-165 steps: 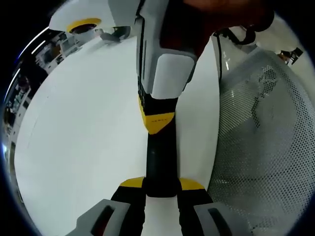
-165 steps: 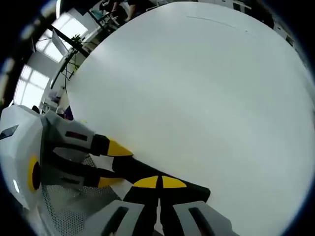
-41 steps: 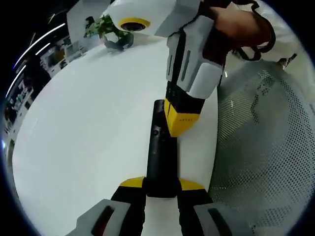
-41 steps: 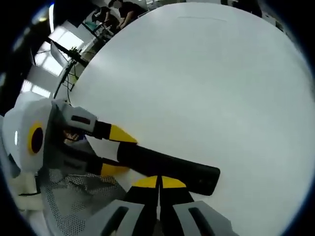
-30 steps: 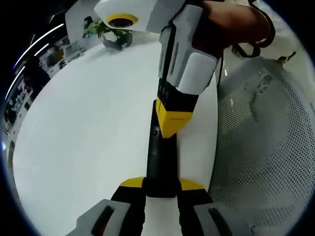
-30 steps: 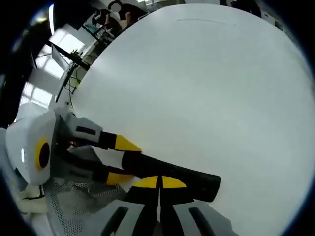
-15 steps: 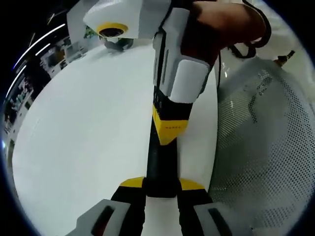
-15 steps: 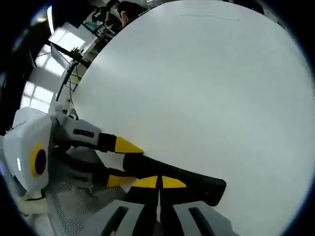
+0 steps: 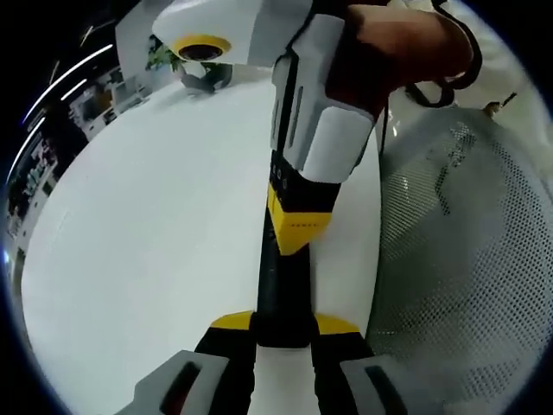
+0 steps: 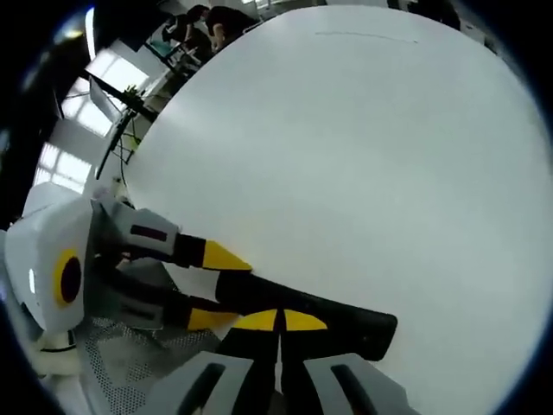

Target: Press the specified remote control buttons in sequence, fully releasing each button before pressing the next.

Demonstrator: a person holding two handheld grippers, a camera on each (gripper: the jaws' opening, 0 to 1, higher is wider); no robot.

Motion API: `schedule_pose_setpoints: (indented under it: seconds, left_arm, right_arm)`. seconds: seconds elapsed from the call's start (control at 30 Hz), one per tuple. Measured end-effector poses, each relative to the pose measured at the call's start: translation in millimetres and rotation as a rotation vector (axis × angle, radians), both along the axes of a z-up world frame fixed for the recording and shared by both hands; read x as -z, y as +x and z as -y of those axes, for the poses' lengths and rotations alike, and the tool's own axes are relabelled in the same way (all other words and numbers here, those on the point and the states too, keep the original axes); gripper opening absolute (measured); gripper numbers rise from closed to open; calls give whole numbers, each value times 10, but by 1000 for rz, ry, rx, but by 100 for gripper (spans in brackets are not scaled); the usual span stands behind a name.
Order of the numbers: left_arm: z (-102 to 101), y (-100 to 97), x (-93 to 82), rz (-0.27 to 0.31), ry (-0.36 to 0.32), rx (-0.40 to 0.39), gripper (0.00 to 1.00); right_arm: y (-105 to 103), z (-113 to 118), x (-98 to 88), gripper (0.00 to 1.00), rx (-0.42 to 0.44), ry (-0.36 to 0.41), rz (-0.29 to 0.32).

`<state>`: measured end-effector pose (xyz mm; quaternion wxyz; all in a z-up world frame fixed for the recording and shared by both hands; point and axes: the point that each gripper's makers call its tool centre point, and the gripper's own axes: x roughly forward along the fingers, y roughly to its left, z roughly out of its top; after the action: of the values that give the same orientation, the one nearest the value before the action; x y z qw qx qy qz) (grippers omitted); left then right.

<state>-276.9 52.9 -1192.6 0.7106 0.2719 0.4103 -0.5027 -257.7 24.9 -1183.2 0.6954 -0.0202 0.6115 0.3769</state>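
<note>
On the white worktop (image 9: 147,225) lies the black remote control (image 9: 282,290), its near end clamped between the jaws of the left hand-held gripper (image 9: 283,322). The right hand-held gripper (image 9: 298,232) – jaws pressed together – sets its yellow tip down on the remote's top face. A white mesh basket (image 9: 458,259) stands just beside, at the right.

White table (image 10: 363,156); mesh chair (image 9: 458,259) beside it; bright windows (image 10: 60,164); potted plant (image 9: 162,57).
</note>
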Motion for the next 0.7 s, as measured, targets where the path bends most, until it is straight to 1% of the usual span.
schedule_pose_setpoints:
  seconds: [0.1, 0.23, 0.33, 0.37, 0.43, 0.47, 0.5, 0.53, 0.63, 0.7]
  left_arm:
    - [0, 1, 4, -2, 3, 2, 24]
    - [2, -1, 5, 2, 3, 1, 24]
    - [4, 0, 3, 4, 5, -2, 24]
    - [4, -1, 2, 3, 6, -3, 24]
    - [4, 1, 7, 3, 10, -3, 24]
    - [5, 0, 5, 3, 11, -3, 24]
    - [5, 0, 4, 4, 12, -3, 24]
    - [5, 0, 4, 4, 12, -3, 24]
    - [4, 1, 8, 7, 15, 2, 24]
    - [5, -4, 2, 7, 21, 10, 24]
  right_arm:
    - [35, -33, -56, 0, 17, 27, 11]
    - [-6, -93, -74, 0, 8, 40, -4]
    - [-62, -107, -47, 0, -19, 23, -7]
    - [-98, -98, -24, 0, -33, 12, -20]
    - [-102, -37, 36, 0, -46, -30, -6]
    - [-105, -54, 23, 0, -51, -10, -8]
    - [-103, -58, 14, 0, -24, 3, -17]
    - [-106, -63, 13, 0, -18, 9, -22]
    - [-82, -79, 15, 0, -5, 15, -33]
    - [-76, -98, 7, 0, -23, 4, -25]
